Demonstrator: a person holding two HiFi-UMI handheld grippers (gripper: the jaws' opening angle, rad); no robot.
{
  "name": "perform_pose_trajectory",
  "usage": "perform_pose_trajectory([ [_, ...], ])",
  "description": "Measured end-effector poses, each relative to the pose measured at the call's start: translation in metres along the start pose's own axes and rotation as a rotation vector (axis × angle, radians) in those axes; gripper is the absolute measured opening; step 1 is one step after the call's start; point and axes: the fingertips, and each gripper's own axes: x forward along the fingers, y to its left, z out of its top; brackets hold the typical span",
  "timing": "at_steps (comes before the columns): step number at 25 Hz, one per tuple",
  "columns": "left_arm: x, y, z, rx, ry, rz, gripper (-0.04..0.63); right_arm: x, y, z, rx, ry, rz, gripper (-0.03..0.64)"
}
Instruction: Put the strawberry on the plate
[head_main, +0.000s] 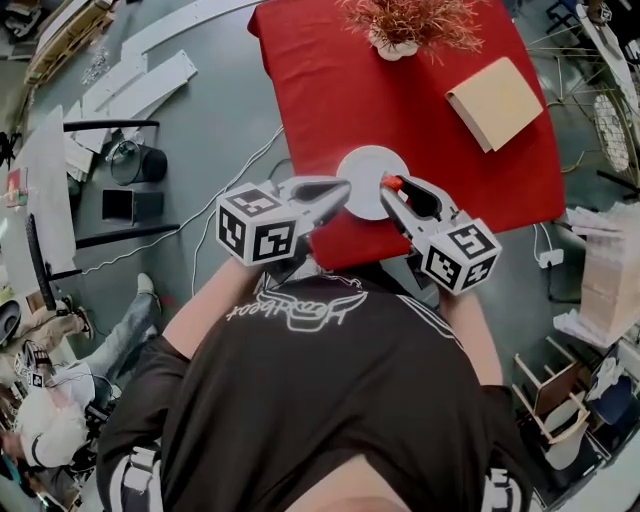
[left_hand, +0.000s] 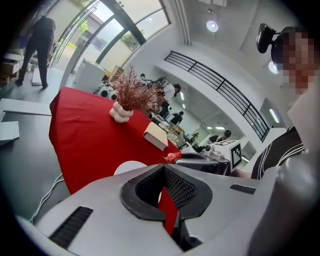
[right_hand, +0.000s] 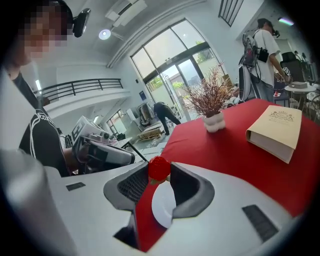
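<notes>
A small red strawberry (head_main: 390, 183) is pinched between the tips of my right gripper (head_main: 392, 188), which is shut on it. It hangs just over the right edge of the round white plate (head_main: 365, 175) near the front edge of the red table. The right gripper view shows the strawberry (right_hand: 159, 169) above the plate (right_hand: 162, 211). My left gripper (head_main: 343, 188) is at the plate's left edge, its tips together and nothing in them. From the left gripper view the strawberry (left_hand: 173, 157) and the plate (left_hand: 126, 167) are ahead.
A tan book (head_main: 494, 102) lies at the right of the red tablecloth (head_main: 320, 90). A dried plant in a white vase (head_main: 398, 35) stands at the far edge. Boards, a black bin (head_main: 140, 162) and cables litter the floor at left. A person sits at the lower left (head_main: 60, 400).
</notes>
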Motion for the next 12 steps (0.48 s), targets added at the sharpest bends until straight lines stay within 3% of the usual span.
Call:
perform_pose_trajectory([
  [7, 0.000, 0.012, -0.004, -0.038, -0.003, 0.018, 0.006, 0.026, -0.020, -0.021, -0.220, 0.128, -0.085, 0.129],
  [12, 0.003, 0.014, -0.003, -0.053, 0.004, 0.013, 0.006, 0.042, -0.033, -0.036, -0.265, 0.188, -0.110, 0.129],
])
